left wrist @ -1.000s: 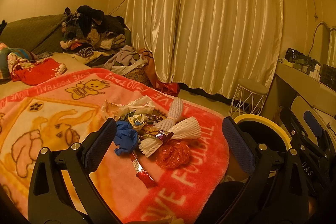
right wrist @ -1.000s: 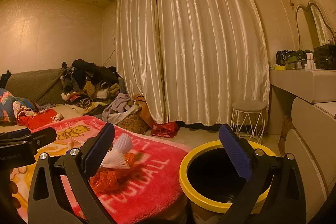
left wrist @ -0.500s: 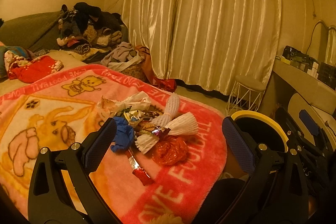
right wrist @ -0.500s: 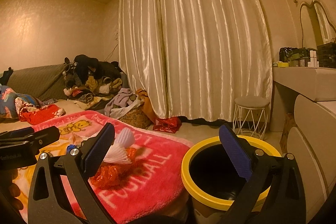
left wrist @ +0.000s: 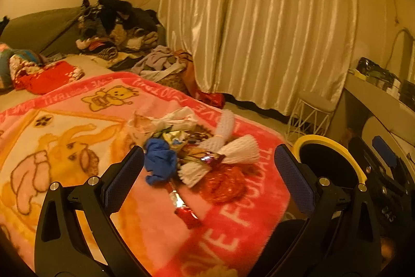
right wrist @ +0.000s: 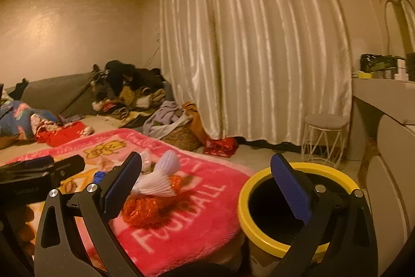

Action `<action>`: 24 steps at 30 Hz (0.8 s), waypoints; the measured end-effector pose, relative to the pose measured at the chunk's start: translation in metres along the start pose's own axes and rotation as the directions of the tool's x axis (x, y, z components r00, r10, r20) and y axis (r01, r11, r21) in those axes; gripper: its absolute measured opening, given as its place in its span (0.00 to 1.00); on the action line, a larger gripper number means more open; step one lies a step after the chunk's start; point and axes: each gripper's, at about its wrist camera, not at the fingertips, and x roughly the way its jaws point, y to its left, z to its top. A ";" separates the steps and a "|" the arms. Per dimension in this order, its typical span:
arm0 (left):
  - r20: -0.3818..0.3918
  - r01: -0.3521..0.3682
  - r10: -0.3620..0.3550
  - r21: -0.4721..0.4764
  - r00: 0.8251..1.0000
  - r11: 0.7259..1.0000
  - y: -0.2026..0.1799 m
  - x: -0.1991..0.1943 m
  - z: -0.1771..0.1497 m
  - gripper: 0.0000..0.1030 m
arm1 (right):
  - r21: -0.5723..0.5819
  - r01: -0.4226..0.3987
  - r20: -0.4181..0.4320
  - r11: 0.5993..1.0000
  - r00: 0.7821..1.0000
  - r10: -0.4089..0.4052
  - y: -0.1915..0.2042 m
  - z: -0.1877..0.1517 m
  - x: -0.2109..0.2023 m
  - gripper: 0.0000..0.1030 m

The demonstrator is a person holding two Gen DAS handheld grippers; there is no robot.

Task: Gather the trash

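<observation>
A heap of trash lies on the pink blanket (left wrist: 77, 147): a blue crumpled glove (left wrist: 159, 160), white foam fruit nets (left wrist: 241, 151), a red crinkled wrapper (left wrist: 224, 183), a thin red stick wrapper (left wrist: 182, 209) and a white plastic bag (left wrist: 179, 120). My left gripper (left wrist: 207, 178) hangs open above and just short of the heap, holding nothing. My right gripper (right wrist: 205, 188) is open too, between the blanket's corner and the yellow-rimmed black bin (right wrist: 301, 209). The red wrapper (right wrist: 145, 209) and a foam net (right wrist: 158, 183) show beside its left finger.
A clothes pile (left wrist: 116, 25) sits at the far end of the bed. A basket of laundry (right wrist: 176, 131), a red bag (right wrist: 220, 146) and a white wire stool (right wrist: 324, 139) stand before the curtain. A dresser (right wrist: 384, 105) runs along the right.
The left view has shifted a little lower and closer to the trash heap. The right gripper has swung slightly left, so the bin sits more to the right. Both stay open.
</observation>
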 end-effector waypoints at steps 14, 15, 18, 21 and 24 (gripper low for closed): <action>-0.019 -0.066 0.064 -0.082 0.998 0.995 0.047 0.011 0.008 0.89 | -0.077 -0.183 -0.115 0.980 0.978 0.173 0.043 0.003 0.038 0.94; -0.021 -0.066 0.065 -0.093 0.998 0.993 0.053 0.012 0.009 0.89 | -0.082 -0.201 -0.127 0.976 0.974 0.190 0.047 0.003 0.042 0.94; -0.021 -0.067 0.065 -0.115 0.998 0.991 0.067 0.014 0.011 0.89 | -0.099 -0.251 -0.163 0.963 0.959 0.234 0.059 0.002 0.054 0.91; -0.031 -0.093 0.090 -0.125 0.995 0.988 0.079 0.019 0.012 0.89 | -0.117 -0.294 -0.211 0.949 0.941 0.265 0.071 0.000 0.067 0.81; -0.045 -0.092 0.086 -0.147 0.995 0.985 0.091 0.025 0.014 0.89 | -0.124 -0.315 -0.253 0.941 0.927 0.277 0.081 -0.004 0.081 0.78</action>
